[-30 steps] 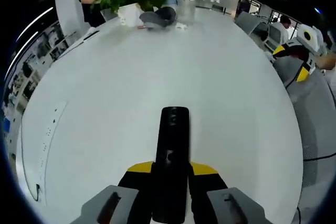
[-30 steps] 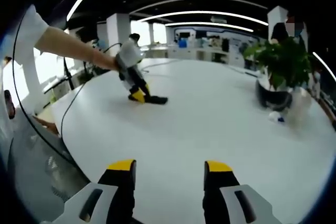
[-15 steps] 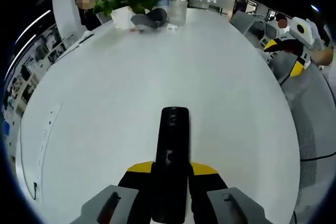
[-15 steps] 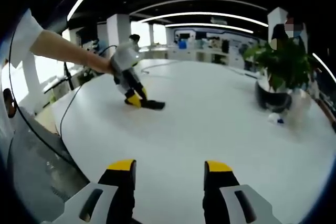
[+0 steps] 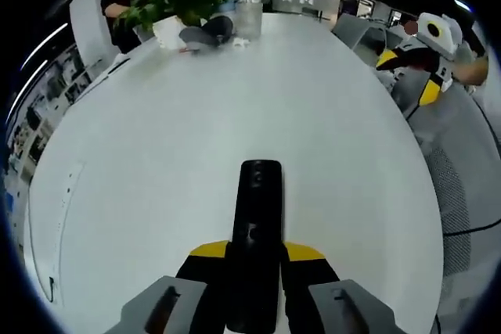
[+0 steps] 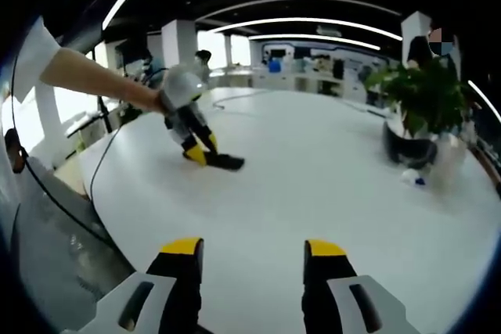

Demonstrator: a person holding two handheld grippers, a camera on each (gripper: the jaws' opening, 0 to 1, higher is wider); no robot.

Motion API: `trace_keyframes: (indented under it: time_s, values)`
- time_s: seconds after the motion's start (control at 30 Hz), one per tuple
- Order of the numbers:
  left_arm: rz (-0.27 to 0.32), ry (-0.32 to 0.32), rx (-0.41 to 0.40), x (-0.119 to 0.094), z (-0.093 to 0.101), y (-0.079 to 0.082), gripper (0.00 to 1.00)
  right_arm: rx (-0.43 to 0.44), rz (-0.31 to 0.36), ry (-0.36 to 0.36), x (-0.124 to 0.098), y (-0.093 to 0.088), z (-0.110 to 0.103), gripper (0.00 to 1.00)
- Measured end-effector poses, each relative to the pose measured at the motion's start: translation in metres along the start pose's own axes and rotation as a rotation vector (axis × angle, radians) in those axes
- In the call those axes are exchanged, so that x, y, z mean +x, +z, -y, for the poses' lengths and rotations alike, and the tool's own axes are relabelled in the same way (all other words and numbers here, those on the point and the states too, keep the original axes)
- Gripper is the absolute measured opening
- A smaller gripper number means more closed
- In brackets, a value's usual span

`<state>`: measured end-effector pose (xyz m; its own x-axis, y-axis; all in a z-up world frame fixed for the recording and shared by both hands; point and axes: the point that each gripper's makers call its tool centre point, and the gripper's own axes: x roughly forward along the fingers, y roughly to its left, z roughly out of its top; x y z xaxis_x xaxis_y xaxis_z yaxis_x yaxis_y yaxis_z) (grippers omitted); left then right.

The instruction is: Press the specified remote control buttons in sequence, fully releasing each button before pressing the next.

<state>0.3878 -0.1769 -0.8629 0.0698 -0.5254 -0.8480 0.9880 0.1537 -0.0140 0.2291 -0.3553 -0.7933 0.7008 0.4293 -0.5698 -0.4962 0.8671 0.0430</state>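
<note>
Left gripper view showed the left gripper (image 5: 254, 260) clamped on the black remote control (image 5: 256, 232) above the white table (image 5: 156, 131), while the right gripper (image 6: 252, 252) hung released.

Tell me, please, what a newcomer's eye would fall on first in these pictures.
First, the black remote control clamped between the left gripper jaws, pointing out over the big white table. Next, the right gripper, open with nothing between its jaws. At the table's far edge stands a leafy potted plant.
</note>
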Motion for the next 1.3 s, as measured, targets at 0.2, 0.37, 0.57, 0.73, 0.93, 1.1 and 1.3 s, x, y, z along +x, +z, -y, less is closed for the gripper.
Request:
trace_keyframes:
  time_s: [0.2,0.37,0.57,0.73,0.93,1.1,1.3]
  values:
    - [0.004,-0.005,0.014,0.0,0.006,0.0,0.24,-0.002,-0.006,0.008,0.0,-0.001,-0.001,0.49]
    - [-0.001,0.004,0.067,-0.001,0.006,-0.001,0.25,-0.001,-0.005,0.008,0.0,0.0,-0.001,0.49]
    - [-0.002,0.017,0.085,-0.006,0.007,-0.008,0.25,0.0,-0.004,0.009,0.001,0.0,-0.001,0.49]
    - [-0.022,0.029,0.057,-0.015,0.004,-0.024,0.25,-0.005,-0.007,0.014,0.001,-0.001,-0.002,0.49]
    - [-0.022,0.038,0.038,-0.023,0.004,-0.037,0.25,-0.006,-0.008,0.018,0.001,-0.001,-0.003,0.49]
    - [-0.017,0.042,0.017,-0.027,0.005,-0.042,0.25,-0.01,-0.011,0.022,0.002,-0.001,-0.004,0.49]
    - [-0.013,0.062,-0.032,-0.033,0.003,-0.052,0.27,-0.011,-0.012,0.023,0.001,-0.002,-0.004,0.49]
